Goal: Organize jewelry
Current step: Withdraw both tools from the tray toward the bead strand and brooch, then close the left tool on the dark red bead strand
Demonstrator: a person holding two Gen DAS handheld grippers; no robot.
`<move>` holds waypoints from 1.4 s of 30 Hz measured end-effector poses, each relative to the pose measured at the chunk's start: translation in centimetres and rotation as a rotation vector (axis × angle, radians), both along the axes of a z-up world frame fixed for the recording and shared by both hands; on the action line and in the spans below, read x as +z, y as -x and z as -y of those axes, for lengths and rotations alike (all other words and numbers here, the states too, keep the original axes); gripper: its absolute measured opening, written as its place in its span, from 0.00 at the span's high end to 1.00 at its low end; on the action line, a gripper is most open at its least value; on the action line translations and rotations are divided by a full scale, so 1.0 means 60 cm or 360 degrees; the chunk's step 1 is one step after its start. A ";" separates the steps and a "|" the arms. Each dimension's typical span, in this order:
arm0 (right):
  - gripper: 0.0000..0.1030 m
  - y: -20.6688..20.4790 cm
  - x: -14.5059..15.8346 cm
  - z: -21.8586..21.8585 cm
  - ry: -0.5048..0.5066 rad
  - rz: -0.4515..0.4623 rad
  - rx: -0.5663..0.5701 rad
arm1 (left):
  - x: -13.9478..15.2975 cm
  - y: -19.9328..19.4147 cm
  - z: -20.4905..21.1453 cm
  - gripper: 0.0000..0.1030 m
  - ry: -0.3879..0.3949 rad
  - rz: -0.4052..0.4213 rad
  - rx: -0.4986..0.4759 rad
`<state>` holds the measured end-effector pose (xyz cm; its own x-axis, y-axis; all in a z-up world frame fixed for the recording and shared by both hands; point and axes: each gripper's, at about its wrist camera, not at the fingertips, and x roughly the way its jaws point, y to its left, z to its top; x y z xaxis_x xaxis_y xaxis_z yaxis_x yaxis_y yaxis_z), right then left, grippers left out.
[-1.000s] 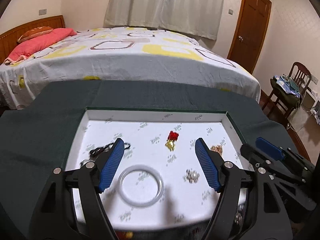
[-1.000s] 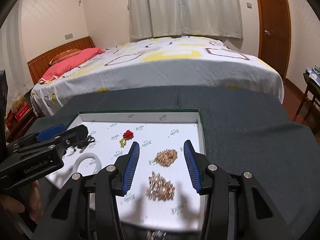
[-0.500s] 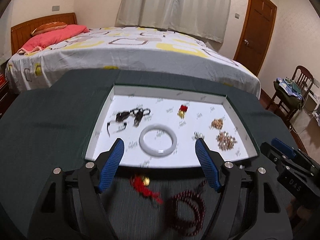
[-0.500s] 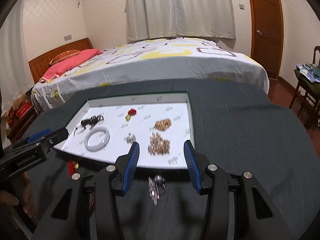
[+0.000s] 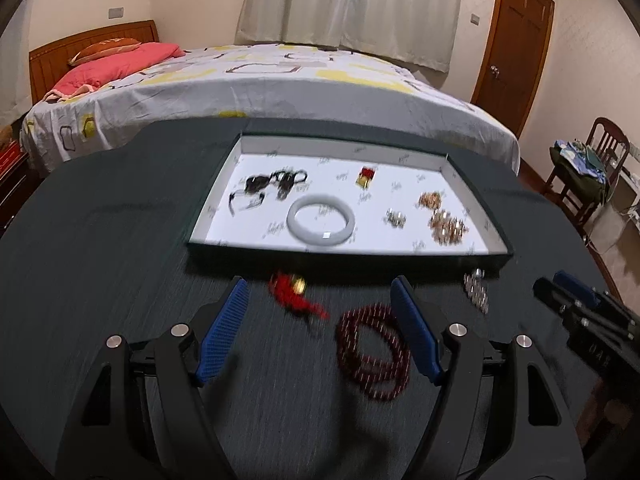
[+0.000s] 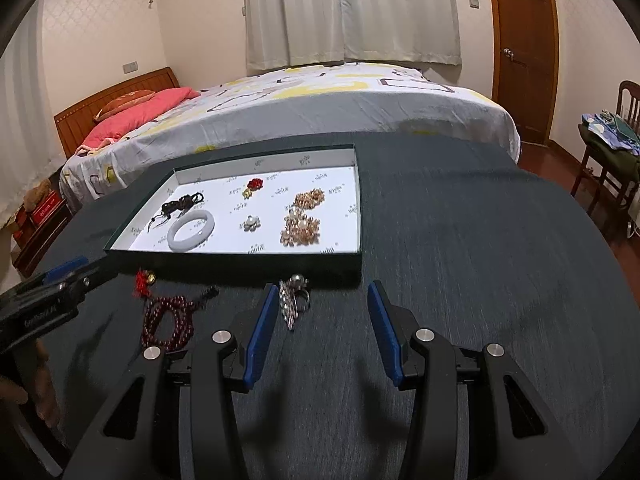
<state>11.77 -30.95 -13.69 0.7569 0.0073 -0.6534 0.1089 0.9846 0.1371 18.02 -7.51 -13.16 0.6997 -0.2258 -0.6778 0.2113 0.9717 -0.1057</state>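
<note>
Both the left gripper (image 5: pixel 320 334) and right gripper (image 6: pixel 322 330) are shown open and empty. The red bead bracelet (image 5: pixel 372 354), at four o'clock from the red charm (image 5: pixel 294 294), could be dragged or snagged if only one strand is caught.

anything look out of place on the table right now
Yes: three pieces lie outside the tray, on the dark cloth by its near wall: a red knot charm, a dark red bead strand and a silver brooch. The rest sits inside.
</note>
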 end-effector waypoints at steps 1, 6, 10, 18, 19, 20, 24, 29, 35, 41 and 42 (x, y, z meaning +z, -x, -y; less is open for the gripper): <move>0.55 0.002 -0.002 0.000 -0.0004 -0.0003 0.0003 | -0.005 0.008 -0.003 0.30 -0.0007 -0.0012 0.0005; 0.55 0.013 -0.010 -0.002 -0.0019 -0.0017 0.0010 | -0.025 0.031 0.001 0.30 -0.0019 -0.0067 0.0001; 0.55 0.019 -0.014 0.003 0.0005 -0.0020 -0.0003 | -0.031 0.036 0.025 0.30 -0.0028 -0.0075 -0.0042; 0.55 0.024 -0.015 0.024 -0.0034 -0.0014 -0.0049 | -0.051 0.026 0.077 0.25 -0.0053 -0.0088 -0.0084; 0.55 0.024 -0.015 0.026 -0.0039 -0.0013 -0.0051 | -0.055 0.024 0.082 0.25 -0.0066 -0.0090 -0.0089; 0.55 0.024 -0.015 0.026 -0.0043 -0.0014 -0.0052 | -0.058 0.022 0.086 0.25 -0.0081 -0.0091 -0.0090; 0.55 0.024 -0.017 0.029 -0.0054 -0.0016 -0.0053 | -0.075 0.010 0.092 0.25 -0.0118 -0.0135 -0.0063; 0.55 0.023 -0.021 0.030 -0.0063 -0.0023 -0.0056 | -0.088 0.001 0.090 0.25 -0.0110 -0.0195 -0.0057; 0.55 0.022 -0.023 0.028 -0.0061 -0.0031 -0.0056 | -0.091 -0.002 0.092 0.41 -0.0126 -0.0204 -0.0102; 0.55 0.019 -0.028 0.023 -0.0054 -0.0050 -0.0047 | -0.088 -0.001 0.093 0.80 -0.0121 -0.0186 -0.0169; 0.55 0.019 -0.029 0.022 -0.0053 -0.0054 -0.0045 | -0.088 -0.001 0.093 0.83 -0.0115 -0.0185 -0.0179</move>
<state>10.64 -32.24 -15.46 0.7347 0.0080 -0.6784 0.1419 0.9760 0.1653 18.05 -13.08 -18.44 0.5886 -0.2457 -0.7702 0.3093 0.9487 -0.0662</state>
